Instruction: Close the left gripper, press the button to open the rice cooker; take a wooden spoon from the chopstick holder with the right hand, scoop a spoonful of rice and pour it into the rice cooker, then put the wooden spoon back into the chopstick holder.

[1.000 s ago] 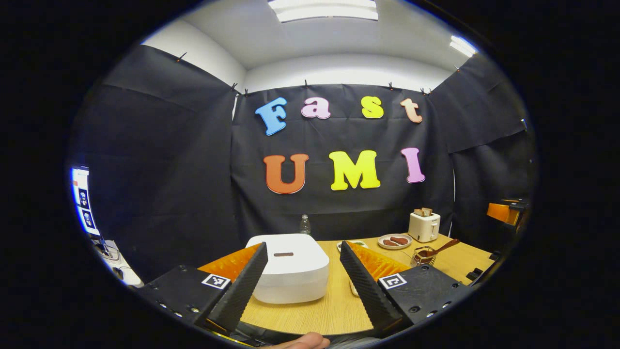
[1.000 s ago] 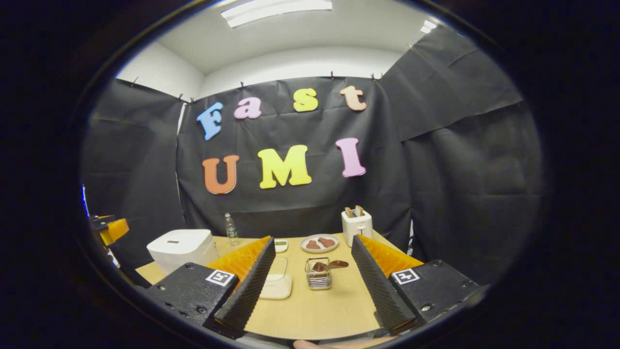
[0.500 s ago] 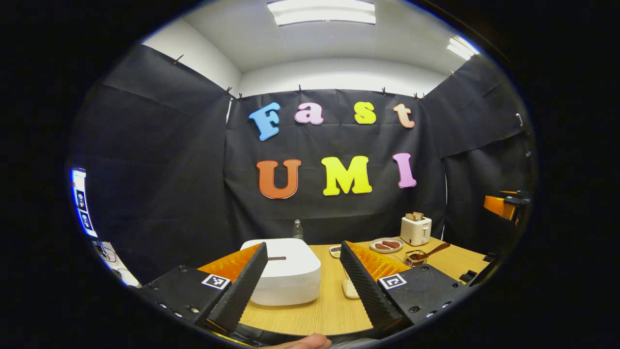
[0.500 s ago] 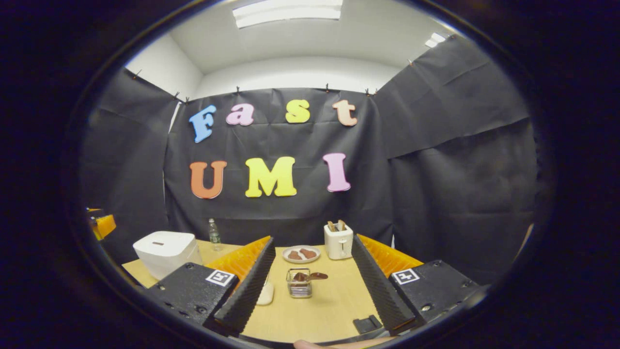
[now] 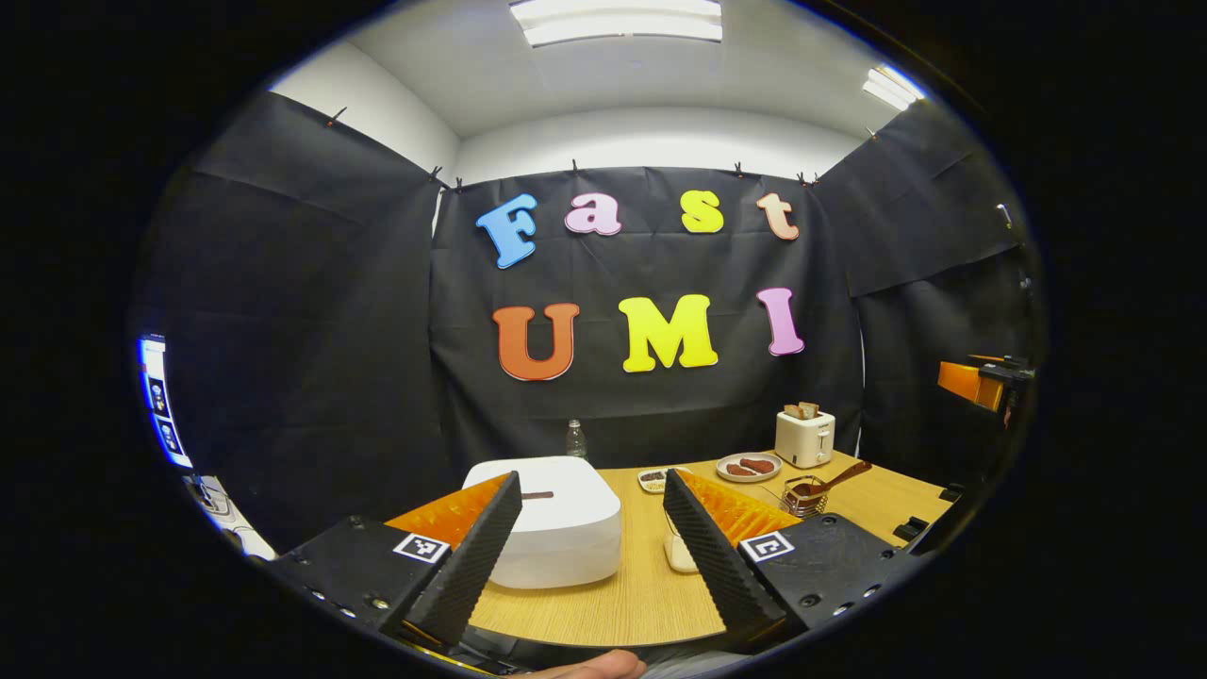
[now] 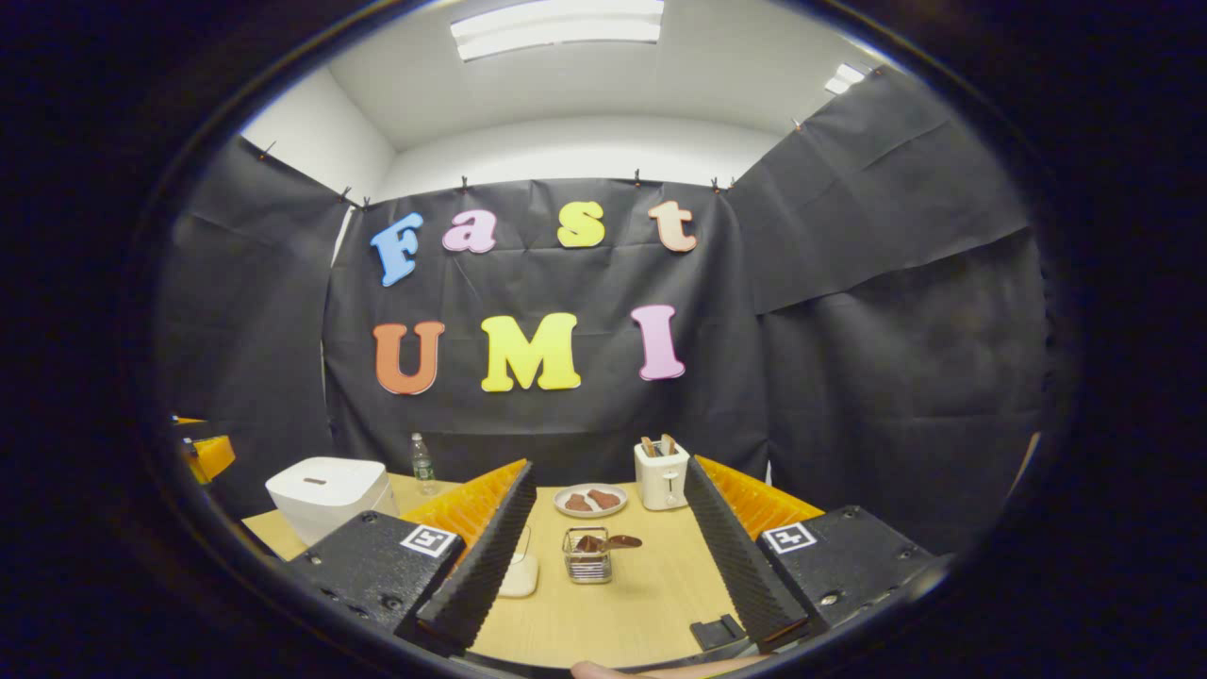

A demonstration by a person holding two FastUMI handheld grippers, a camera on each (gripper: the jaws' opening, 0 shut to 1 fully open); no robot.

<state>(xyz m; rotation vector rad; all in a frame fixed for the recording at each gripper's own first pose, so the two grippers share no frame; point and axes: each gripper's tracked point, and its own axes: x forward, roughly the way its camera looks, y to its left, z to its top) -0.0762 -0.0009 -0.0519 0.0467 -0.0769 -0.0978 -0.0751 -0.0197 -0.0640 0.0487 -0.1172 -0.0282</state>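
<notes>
Both views have drawn back slightly; the left gripper (image 5: 591,514), fingers apart, has the closed rice cooker (image 5: 556,519) straight ahead on the table (image 5: 651,604), its button (image 5: 537,494) facing up.

Your wooden table (image 6: 622,613) carries the closed white rice cooker (image 5: 552,519) at its left; a water bottle (image 6: 423,463) behind; a plate (image 6: 589,501), toaster (image 6: 661,473), wire chopstick holder (image 6: 586,554) and white dish (image 6: 520,575).
</notes>
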